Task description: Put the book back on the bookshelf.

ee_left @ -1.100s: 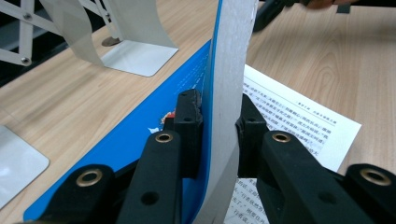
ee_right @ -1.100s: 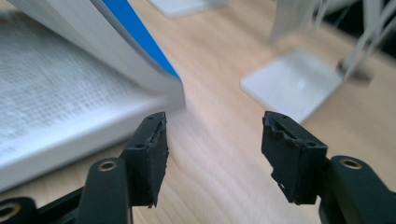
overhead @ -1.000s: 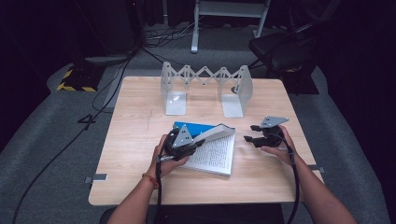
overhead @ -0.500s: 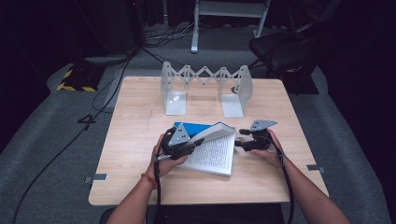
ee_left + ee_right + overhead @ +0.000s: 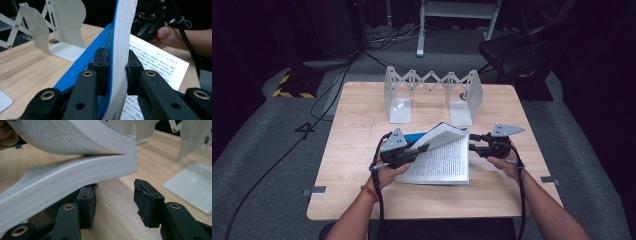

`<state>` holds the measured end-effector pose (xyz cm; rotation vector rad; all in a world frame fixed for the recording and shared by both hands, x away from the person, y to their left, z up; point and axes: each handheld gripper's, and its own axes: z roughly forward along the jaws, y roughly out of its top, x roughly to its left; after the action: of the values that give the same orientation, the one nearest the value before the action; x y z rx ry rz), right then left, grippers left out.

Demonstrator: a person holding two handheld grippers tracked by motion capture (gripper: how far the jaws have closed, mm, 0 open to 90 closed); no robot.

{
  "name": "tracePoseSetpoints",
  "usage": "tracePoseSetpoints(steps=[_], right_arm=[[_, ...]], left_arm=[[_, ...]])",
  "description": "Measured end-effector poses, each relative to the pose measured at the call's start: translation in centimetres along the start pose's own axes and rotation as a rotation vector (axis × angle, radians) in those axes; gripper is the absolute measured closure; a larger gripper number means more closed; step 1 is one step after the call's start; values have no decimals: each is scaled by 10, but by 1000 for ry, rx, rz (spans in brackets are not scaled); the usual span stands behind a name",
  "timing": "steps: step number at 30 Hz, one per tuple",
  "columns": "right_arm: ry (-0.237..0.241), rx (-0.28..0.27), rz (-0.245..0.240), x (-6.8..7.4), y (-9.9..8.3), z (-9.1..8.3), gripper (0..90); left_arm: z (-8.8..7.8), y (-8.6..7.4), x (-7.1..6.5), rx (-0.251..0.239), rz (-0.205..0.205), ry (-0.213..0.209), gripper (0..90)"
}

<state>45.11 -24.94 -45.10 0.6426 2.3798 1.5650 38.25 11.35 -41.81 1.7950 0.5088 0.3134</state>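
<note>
An open book point(image 5: 443, 161) with printed pages lies on the wooden table point(image 5: 357, 150), near the front middle. My left gripper point(image 5: 424, 147) is shut on its blue cover and a sheaf of pages point(image 5: 123, 27), holding them raised and tilted over the lower pages. In the left gripper view the two jaws press that sheaf from both sides point(image 5: 117, 62). My right gripper point(image 5: 472, 142) is open at the book's far right edge. In its own view point(image 5: 115, 195) the lower page block point(image 5: 75, 177) lies beside and over the left jaw, with bare table between the jaws.
A metal expanding bookend rack point(image 5: 432, 81) stands behind the book at the table's back middle, its flat base plates point(image 5: 195, 177) on the wood. Bare table extends left of the book. A dark chair point(image 5: 517, 55) and floor cables sit beyond the table.
My right gripper has moved left up to the book's right edge. The left gripper has kept its hold on the raised cover and pages, shifting slightly.
</note>
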Motion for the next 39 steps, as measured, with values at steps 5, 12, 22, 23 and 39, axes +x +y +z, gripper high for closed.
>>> tracePoseSetpoints(steps=[5, 12, 22, 23, 39], right_arm=[[-23, -56, -38, 14, 22, -5, 525], [-29, -90, 1, 13, 22, -10, 558], [-3, -117, -6, 24, 29, -7, 598], [1, -115, -9, 25, 30, -7, 598], [74, -104, -82, 48, 47, 9, 589]], left_arm=[[8, 3, -6, -1, 7, -29, 748], [19, 3, -17, 62, 30, -28, 730], [8, -13, -29, 50, -24, -2, 685], [6, -15, -29, 46, -29, 0, 677], [-5, -36, -20, 73, -80, -49, 656]])
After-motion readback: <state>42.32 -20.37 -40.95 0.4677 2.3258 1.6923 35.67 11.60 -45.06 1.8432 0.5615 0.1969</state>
